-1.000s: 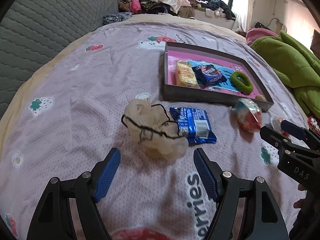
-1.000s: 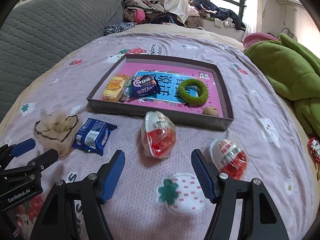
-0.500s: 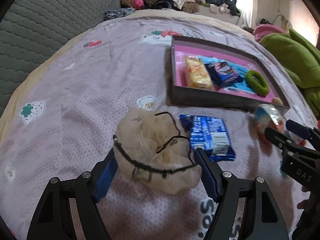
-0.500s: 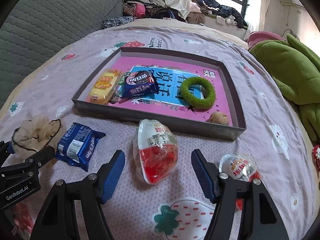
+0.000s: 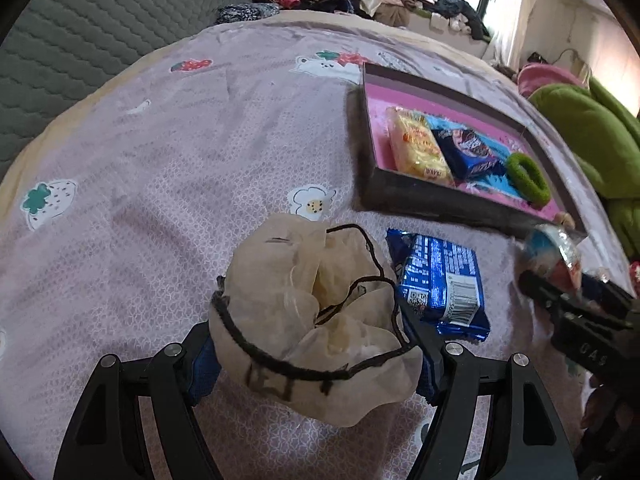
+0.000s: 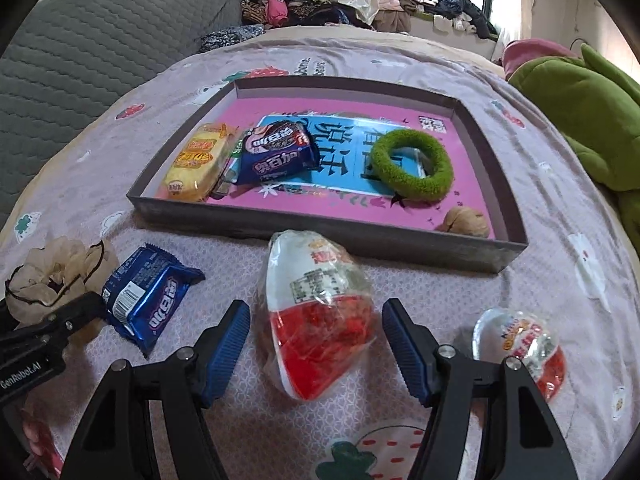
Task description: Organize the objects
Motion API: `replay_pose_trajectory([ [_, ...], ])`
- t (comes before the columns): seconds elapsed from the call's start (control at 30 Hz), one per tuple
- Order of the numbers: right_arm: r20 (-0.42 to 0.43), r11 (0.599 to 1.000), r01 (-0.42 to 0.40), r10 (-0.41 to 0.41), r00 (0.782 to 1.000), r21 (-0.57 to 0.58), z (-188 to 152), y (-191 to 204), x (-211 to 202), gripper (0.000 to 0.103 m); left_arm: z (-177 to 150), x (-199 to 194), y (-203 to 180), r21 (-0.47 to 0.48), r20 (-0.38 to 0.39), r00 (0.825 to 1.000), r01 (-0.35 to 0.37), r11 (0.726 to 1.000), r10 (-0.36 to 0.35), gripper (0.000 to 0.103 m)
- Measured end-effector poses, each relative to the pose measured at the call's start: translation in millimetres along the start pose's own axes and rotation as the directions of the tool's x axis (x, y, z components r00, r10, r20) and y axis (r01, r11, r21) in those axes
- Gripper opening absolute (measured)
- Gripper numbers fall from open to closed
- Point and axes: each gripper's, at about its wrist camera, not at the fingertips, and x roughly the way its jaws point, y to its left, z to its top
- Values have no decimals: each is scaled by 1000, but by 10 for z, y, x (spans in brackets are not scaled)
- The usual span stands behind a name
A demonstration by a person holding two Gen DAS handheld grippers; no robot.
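Both grippers straddle their targets, fingers spread, nothing clamped. The left gripper [image 5: 312, 360] brackets the scrunchie [image 5: 316, 320] at lower centre, perhaps brushing it; the right gripper [image 6: 316, 354] flanks the egg [image 6: 320, 312]. Close gently, low and centred, before lifting toward the tray [image 6: 508, 208].

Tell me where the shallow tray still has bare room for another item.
Tray: its far strip behind the green ring is bare, and so is the near floor between the blue snack pack and the walnut. The left end is crowded.
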Motion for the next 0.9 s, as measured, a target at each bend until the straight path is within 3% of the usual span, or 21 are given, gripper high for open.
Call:
replay_pose_trajectory([
  [0.13, -2, 1000, -7, 7, 1000, -7, 1, 16, 23, 63, 17, 27, 24, -8, -2, 1000, 13, 1000, -13, 77],
  [0.27, 2, 1000, -4, 4, 1000, -13, 1, 32, 31, 51, 26, 40, 20, -2, 0, 1000, 21, 1000, -21, 74],
  [0.37, 2, 1000, -10, 10, 1000, -9, -4, 23, 29, 51, 29, 44, 12, 8, -2, 1000, 16, 1000, -16, 54],
  [0.67, 22, 999, -43, 43, 999, 5, -21, 20, -65, 50, -3, -31, -38, 46, 7, 1000, 14, 999, -14, 21],
  [0.9, 37, 998, -58, 58, 998, 15, -58, 16, -201, 50, -33, -192, -73, 75, 45, 999, -2, 997, -2, 16],
])
